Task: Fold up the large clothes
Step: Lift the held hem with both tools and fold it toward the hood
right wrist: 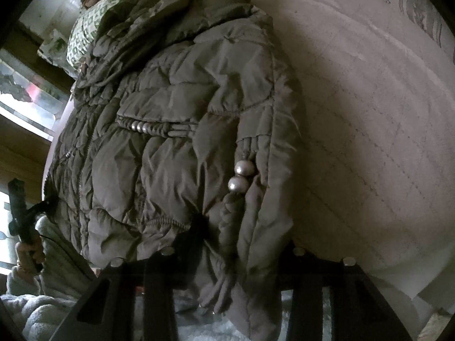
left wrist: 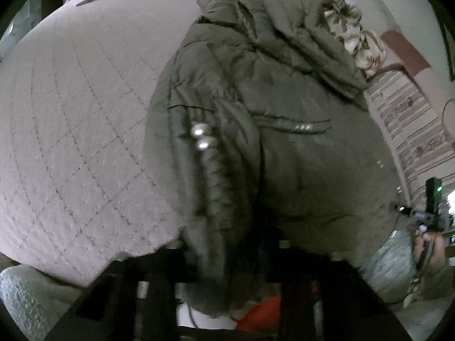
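Quilted bedspread (left wrist: pixel 71 142) bears the jacket (left wrist: pixel 270 156), hem clamped in both tools (left wrist: pixel 224 270) (right wrist: pixel 227 278).

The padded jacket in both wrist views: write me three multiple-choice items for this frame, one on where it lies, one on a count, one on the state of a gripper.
1. Where does the jacket lie?
A. On the pale quilted bedspread
B. On a hanger
C. In a basket

2. How many large round pearl-like beads sit together on the sleeve?
A. None
B. Two
C. Six

3. What is the left gripper doing?
A. Hanging open, away from the jacket
B. Shut on the jacket's sleeve
C. Holding a pillow

Key: 1 A, the bedspread shows all round the jacket in both views. 2 B, two beads sit one above the other in both views. 3 B, grey fabric is bunched between the jaws in the left wrist view; the right gripper grips the fabric likewise.
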The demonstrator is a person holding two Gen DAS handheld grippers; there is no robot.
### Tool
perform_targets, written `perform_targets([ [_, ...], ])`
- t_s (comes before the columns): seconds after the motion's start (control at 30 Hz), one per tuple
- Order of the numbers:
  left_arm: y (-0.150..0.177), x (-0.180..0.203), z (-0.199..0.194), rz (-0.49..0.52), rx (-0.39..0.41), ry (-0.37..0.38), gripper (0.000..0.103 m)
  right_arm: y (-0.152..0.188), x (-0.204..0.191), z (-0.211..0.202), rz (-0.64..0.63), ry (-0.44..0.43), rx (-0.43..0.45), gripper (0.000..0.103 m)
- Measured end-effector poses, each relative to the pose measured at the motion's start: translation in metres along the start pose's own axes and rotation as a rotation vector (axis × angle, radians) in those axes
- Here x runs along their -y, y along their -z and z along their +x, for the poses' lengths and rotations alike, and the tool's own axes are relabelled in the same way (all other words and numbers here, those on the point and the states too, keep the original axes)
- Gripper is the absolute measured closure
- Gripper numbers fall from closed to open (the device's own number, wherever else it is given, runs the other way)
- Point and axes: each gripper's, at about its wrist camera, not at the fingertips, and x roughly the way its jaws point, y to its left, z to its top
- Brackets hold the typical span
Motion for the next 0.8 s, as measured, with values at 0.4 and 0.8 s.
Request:
perform_targets([
  [0.4,-0.025,0.032,-0.058,0.048,0.129,0.061,0.085,-0.014,-0.016,-0.069,-0.024,-0.136,0.182,0.083],
  [0.8,-0.056,0.035,-0.103,0.07,0.251,0.098,0.085,-0.054,-0.027,-0.115,-0.058,-0.215,0.315,0.083],
])
